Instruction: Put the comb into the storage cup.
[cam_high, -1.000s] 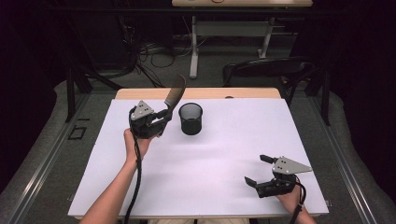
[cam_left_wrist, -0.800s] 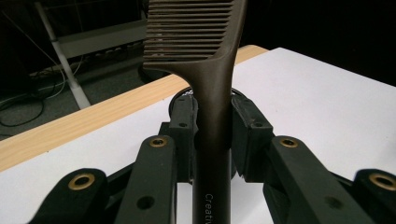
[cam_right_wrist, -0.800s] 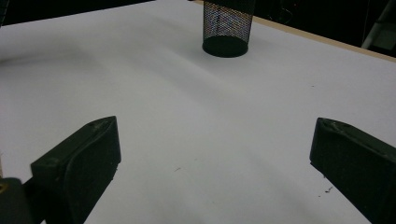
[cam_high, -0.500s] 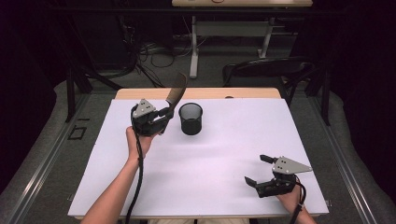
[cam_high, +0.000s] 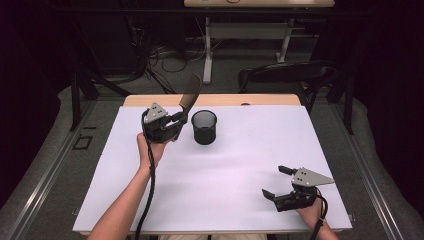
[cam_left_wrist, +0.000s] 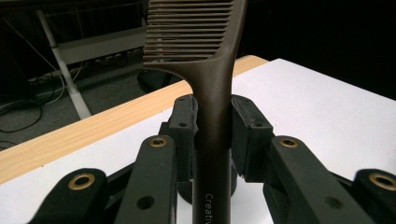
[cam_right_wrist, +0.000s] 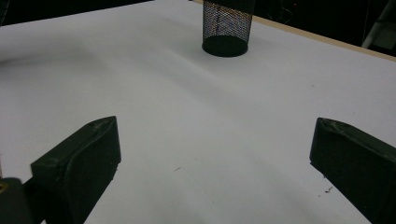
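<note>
A dark brown comb (cam_high: 189, 99) (cam_left_wrist: 212, 88) stands upright in my left gripper (cam_high: 176, 124) (cam_left_wrist: 212, 126), whose jaws are shut on its handle, teeth end up. The gripper is raised above the white sheet, just left of a black mesh cup (cam_high: 204, 127) (cam_right_wrist: 227, 27) that stands upright near the back middle of the table. My right gripper (cam_high: 275, 182) (cam_right_wrist: 212, 154) rests low near the front right corner, open, with only bare white sheet between its fingers.
A white sheet (cam_high: 235, 170) covers the table; a wooden strip (cam_high: 215, 100) shows along its far edge. Beyond it are a dark chair (cam_high: 285, 75), a white desk frame (cam_high: 245, 35) and cables on the floor.
My left gripper, with the comb, has shifted slightly right toward the mesh cup. The right gripper has stayed where it was.
</note>
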